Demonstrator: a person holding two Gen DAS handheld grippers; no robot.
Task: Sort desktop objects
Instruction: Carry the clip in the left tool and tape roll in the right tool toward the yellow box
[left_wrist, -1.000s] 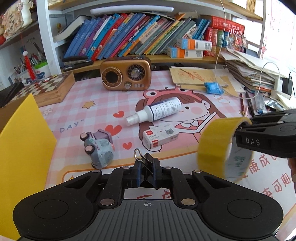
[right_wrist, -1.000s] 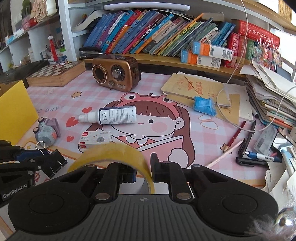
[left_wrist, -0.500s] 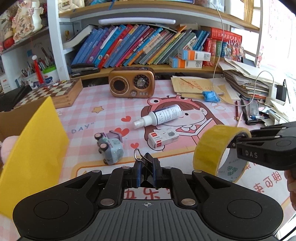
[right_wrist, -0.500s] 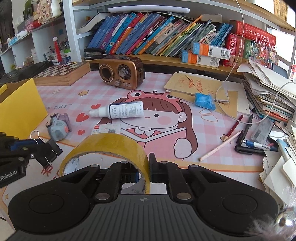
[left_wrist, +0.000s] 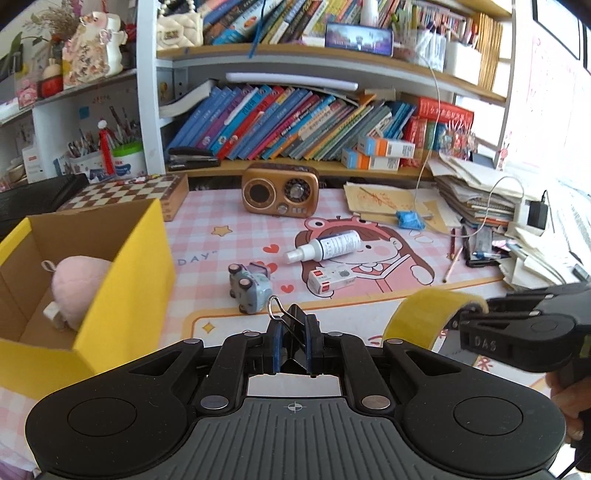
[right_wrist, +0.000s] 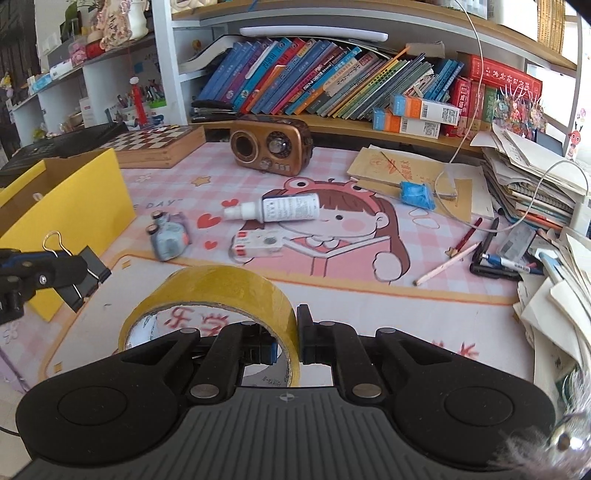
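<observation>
My left gripper (left_wrist: 291, 334) is shut on a black binder clip (left_wrist: 293, 325) and holds it above the pink desk mat, right of the open yellow box (left_wrist: 122, 280). A pink plush toy (left_wrist: 75, 286) lies inside the box. My right gripper (right_wrist: 286, 338) is shut on the wall of a yellow tape roll (right_wrist: 221, 291), also held in the air; the roll also shows in the left wrist view (left_wrist: 424, 314). A toy car (left_wrist: 249, 288), a white spray bottle (left_wrist: 328, 245) and a small white-and-red box (left_wrist: 330, 278) lie on the mat ahead.
A brown retro radio (left_wrist: 280, 194) and a chessboard box (left_wrist: 136, 192) stand at the back, under shelves of books. Papers, pens, pencils and a cable (right_wrist: 498, 236) crowd the right side. A blue packet (right_wrist: 415, 194) lies on a brown envelope.
Both grippers have risen and pulled back from the desk with their loads. The left view now looks down into the yellow box and shows the plush toy.
</observation>
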